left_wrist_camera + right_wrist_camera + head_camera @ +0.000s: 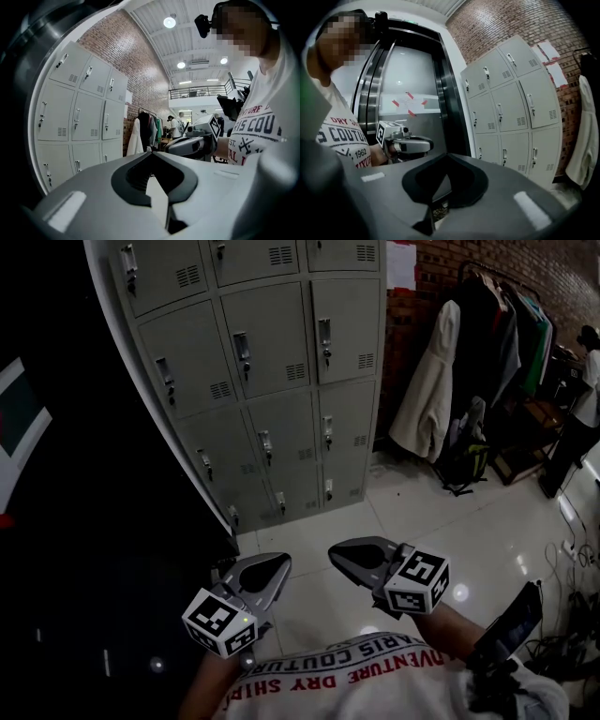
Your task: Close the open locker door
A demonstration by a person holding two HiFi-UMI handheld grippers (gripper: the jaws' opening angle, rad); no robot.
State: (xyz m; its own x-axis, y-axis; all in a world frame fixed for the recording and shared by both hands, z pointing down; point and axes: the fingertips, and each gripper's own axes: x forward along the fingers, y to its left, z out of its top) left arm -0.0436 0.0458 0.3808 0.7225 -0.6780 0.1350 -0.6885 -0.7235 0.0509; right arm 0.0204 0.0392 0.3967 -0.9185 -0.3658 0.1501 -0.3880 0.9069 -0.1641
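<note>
A bank of grey lockers [272, 381] stands ahead against a brick wall. Every locker door I can see there looks flush with its neighbours; no open door shows in any view. The lockers [77, 117] fill the left of the left gripper view, and the lockers [513, 108] stand at the right of the right gripper view. My left gripper [278, 564] and right gripper [336, 555] hang low in front of my chest, well short of the lockers and pointing toward each other. Both have their jaws together with nothing held. The left gripper [150, 153] and right gripper [450, 155] show the same close up.
A clothes rack [497, 324] with coats stands right of the lockers, a dark backpack [466, 465] on the floor beneath it. A person [579, 409] stands far right. A dark steel door frame [84, 484] fills the left. Cables [581, 559] lie on the glossy tile floor.
</note>
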